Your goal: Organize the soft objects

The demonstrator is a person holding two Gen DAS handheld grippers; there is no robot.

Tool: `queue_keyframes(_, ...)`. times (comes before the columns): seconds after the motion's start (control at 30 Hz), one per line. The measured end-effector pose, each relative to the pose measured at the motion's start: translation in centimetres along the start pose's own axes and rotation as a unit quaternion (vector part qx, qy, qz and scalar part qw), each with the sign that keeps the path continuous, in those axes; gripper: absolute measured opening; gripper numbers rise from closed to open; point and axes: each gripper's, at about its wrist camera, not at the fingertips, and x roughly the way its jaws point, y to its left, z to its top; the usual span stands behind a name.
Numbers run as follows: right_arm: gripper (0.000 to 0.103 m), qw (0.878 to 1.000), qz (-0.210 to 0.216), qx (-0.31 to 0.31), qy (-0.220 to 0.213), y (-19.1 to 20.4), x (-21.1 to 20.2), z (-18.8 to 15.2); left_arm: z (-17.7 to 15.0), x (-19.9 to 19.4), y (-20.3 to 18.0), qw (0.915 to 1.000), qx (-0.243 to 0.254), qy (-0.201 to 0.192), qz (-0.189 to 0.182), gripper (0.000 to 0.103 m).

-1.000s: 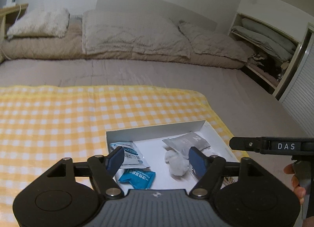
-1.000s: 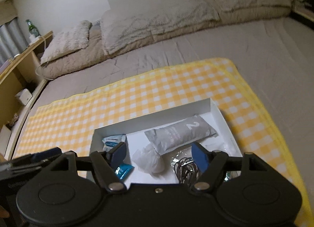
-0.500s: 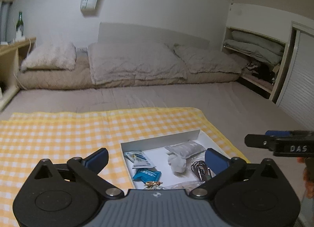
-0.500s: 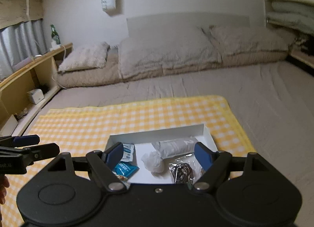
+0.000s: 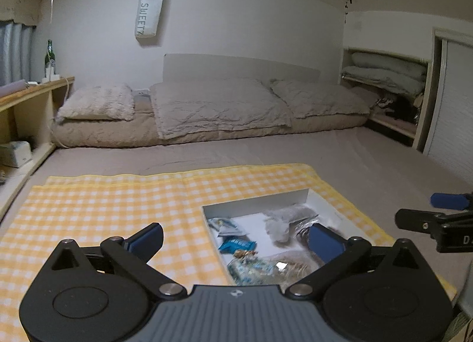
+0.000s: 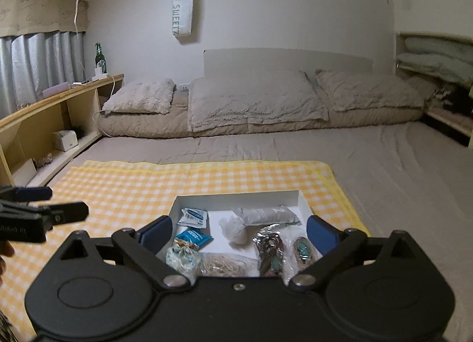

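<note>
1. Looks close to done: shows every small item inside the box, with none loose on the cloth or the bed
2. Finds the box on the cloth's right part, near its front edge, open-topped and upright
3. Counts along the back wall a sachet and a grey pouch; in the middle a blue packet and a white wad; at the front a floral pouch, a clear bag of pale bands and two clear bags of trinkets, partly hidden by the tool
4. Grasps nothing with the left gripper: has just been opening, stands released and wide, hangs short of the box over its left edge
5. Grasps nothing with the right gripper: has just been opening too, stands released and wide, hangs short of the box and centred on it
6. Leaves little to judge as undone: perhaps neatening the overlapping front bags, though cannot tell whether any sorting within the box is wanted
</note>
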Motion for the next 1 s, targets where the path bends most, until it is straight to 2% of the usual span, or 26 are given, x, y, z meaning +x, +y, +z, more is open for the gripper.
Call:
queue_keyframes(0.2,0.103,1.0,-0.006,0.002,-0.011,0.6,-1.3,-1.9,-1.6,-1.5,-0.2,0.9998,0.014,-0.013,0.006,0.103)
queue_keyframes(0.5,0.103,1.0,-0.017,-0.016,-0.017,1.8,-2.2,-3.9,-3.9,-1.6,-0.5,0.9998,0.017,-0.001,0.013,0.103)
queue_keyframes(1.0,0.103,0.999,-0.042,-0.02,-0.019,1.9,-2.6,-4.8,-4.7,-2.0,-0.4,0.9998,0.014,-0.002,0.014,0.103)
